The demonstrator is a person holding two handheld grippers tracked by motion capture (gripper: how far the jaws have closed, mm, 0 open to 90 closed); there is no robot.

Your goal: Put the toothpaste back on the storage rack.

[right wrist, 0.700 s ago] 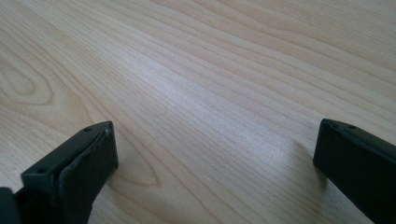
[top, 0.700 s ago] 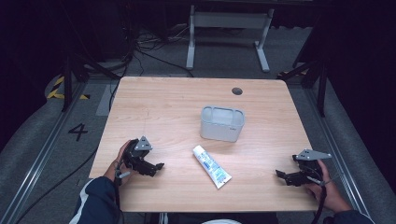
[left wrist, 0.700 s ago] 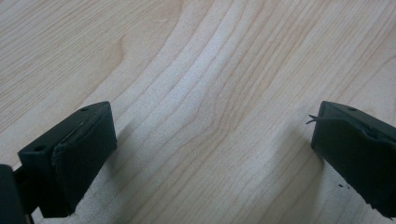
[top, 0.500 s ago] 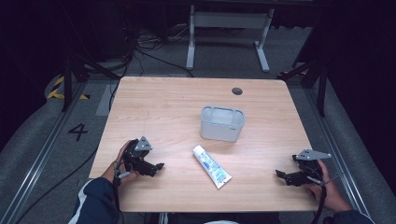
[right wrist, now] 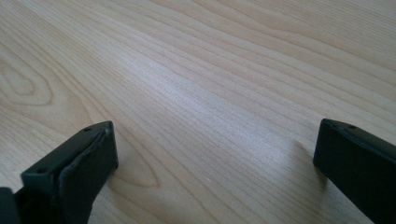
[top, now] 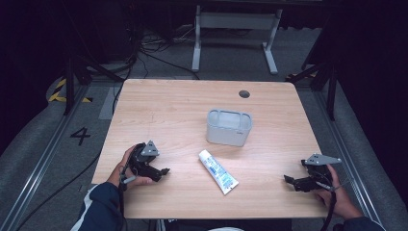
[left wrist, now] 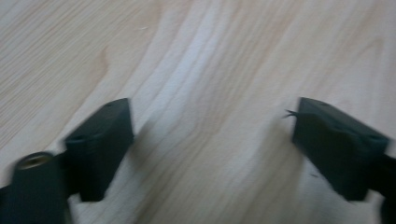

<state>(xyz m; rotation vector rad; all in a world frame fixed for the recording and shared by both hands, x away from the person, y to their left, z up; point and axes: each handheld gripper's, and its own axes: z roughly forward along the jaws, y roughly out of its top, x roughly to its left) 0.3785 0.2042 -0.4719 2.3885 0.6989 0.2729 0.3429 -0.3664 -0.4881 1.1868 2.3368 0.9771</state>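
Note:
A white toothpaste tube (top: 218,171) lies flat at the front middle of the wooden table (top: 183,110). Behind it stands a grey open-topped box (top: 229,127). My left gripper (top: 162,172) rests low on the table at the front left, a hand's width from the tube. Its jaws stand apart (left wrist: 212,140) over bare wood with nothing between them. My right gripper (top: 290,181) sits at the front right near the table's edge, pointing toward the tube. Its jaws are wide apart (right wrist: 215,163) over bare wood.
A small dark round hole (top: 244,94) sits near the table's far edge. A metal stand (top: 235,29) and cables lie on the dark floor beyond the table. A floor rail (top: 43,163) runs along the left side.

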